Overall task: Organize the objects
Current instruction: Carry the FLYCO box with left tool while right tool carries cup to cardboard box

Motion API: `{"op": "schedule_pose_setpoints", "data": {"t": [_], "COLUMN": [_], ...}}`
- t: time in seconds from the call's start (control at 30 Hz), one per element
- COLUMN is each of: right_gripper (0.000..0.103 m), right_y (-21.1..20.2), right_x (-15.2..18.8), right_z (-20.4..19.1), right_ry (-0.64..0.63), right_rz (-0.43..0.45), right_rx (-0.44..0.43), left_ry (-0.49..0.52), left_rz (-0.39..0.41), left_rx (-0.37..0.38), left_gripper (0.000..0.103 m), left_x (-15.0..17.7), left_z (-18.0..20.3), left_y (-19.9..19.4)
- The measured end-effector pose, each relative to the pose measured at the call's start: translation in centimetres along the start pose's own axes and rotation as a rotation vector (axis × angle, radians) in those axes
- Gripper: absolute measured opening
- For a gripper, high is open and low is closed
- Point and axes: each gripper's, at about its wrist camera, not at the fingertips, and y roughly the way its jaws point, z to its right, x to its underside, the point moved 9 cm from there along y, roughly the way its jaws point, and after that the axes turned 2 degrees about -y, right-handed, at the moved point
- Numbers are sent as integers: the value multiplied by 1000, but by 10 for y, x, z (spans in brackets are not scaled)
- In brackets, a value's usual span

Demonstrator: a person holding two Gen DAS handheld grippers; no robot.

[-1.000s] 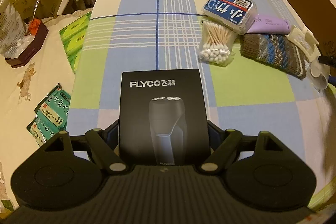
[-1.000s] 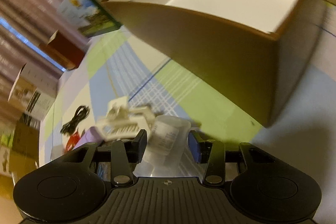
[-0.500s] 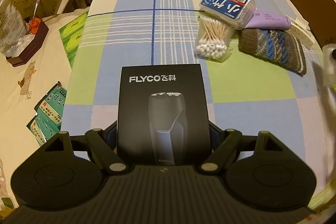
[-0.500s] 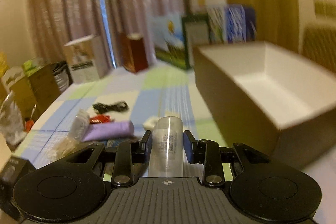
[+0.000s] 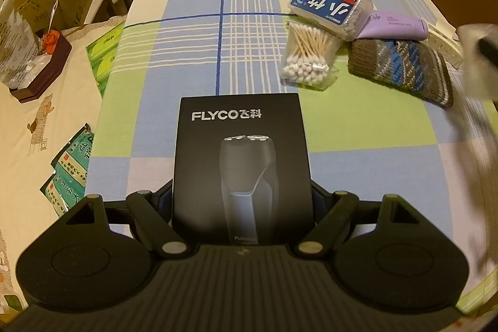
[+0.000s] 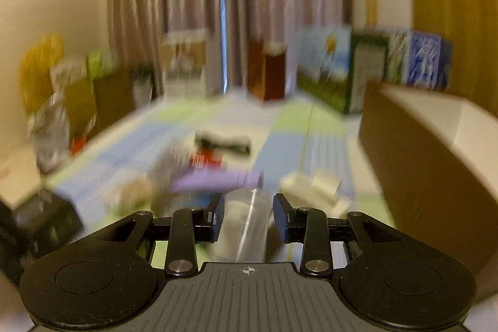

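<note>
One shaver box gripped by left fingers, one clear tube between just-widened right fingers.

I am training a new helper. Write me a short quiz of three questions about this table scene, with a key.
1. True or false: the left gripper grips the black shaver box.
2. What lies just right of the cotton swabs in the left wrist view? A) knitted pouch B) a banana C) a mug
3. Fill in: between the jaws of the right gripper is a clear ____.
Key: 1 true. 2 A. 3 vial; these jaws have just been opening a little, with the vial between them.
</note>
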Motion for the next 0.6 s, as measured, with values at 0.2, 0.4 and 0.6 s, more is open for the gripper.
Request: {"op": "schedule_pose_setpoints", "data": {"t": [0.2, 0.4, 0.6], "right_gripper": [71, 71, 44], "right_y": [10, 28, 51], "right_x": [-3, -9, -11], "right_z": [13, 39, 41], "right_ry": [65, 424, 523], "right_rz": [-138, -349, -419], "right_rx": [-48, -62, -68], "left_ry": [-11, -23, -23], "left_rz": [-3, -10, -12], "left_rx": [8, 20, 29], "left_gripper": [77, 77, 77], "left_x": [0, 1, -1], "left_z": [-1, -1, -1], "left_y": [1, 3, 6]}}
